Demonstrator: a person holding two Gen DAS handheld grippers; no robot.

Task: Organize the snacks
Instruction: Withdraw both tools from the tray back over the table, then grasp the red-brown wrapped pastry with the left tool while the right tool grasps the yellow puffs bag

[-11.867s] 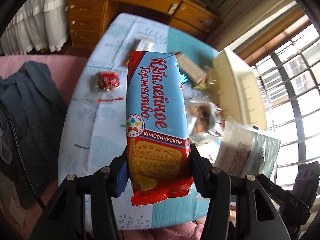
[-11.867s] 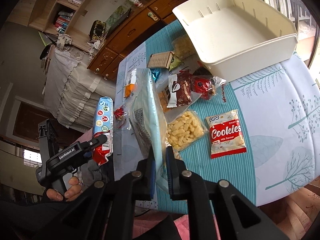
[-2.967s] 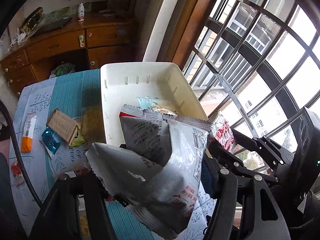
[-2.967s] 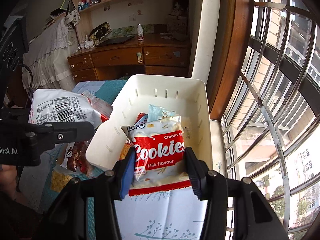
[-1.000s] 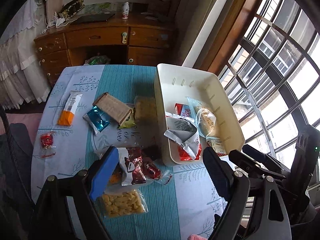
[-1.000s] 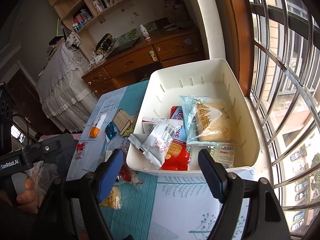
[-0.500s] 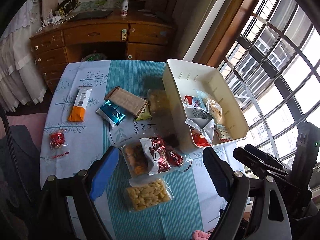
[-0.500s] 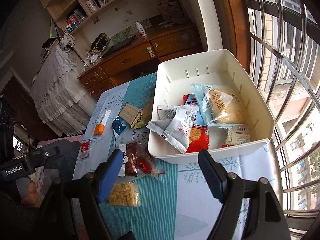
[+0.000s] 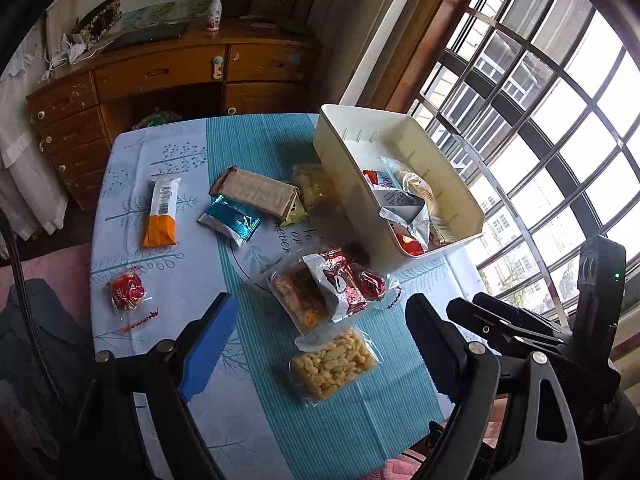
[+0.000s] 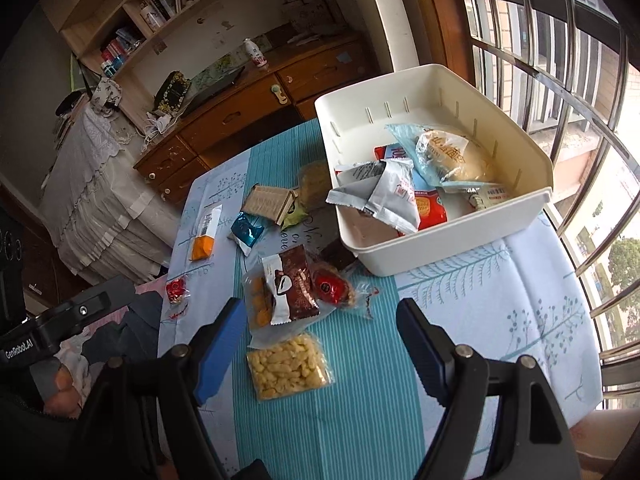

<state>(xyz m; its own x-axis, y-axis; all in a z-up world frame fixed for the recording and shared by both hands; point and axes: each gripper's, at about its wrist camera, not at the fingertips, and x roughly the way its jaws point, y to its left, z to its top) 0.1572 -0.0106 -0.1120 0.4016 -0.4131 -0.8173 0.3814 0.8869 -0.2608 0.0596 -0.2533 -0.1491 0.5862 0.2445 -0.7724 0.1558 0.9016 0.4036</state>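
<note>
A white bin (image 9: 352, 184) (image 10: 452, 236) stands at the table's window side and holds several snack packs, among them a silver crumpled bag (image 10: 384, 196) and a bread pack (image 10: 448, 152). Loose snacks lie on the cloth: a clear bag of yellow puffs (image 9: 332, 364) (image 10: 288, 368), a brown chocolate pack (image 9: 332, 284) (image 10: 292, 288) on a bag of orange snacks, a red candy (image 9: 128, 292), an orange-white bar (image 9: 160, 212), a blue wrapper (image 9: 232, 220) and a brown wafer pack (image 9: 256, 192). My left gripper (image 9: 320, 344) and right gripper (image 10: 316, 340) hover open and empty above the puffs bag.
The table wears a blue-and-teal cloth (image 9: 176, 152). A wooden desk with drawers (image 9: 160, 76) stands behind it, and barred windows (image 9: 540, 120) run along the right. My right gripper's body (image 9: 560, 340) shows at the left view's lower right; a hand (image 10: 60, 388) holds the left one.
Both grippers have drawn back from the bin toward the table's near side, so the bin looks smaller and the loose snacks now lie between the fingers. Both stay open and empty.
</note>
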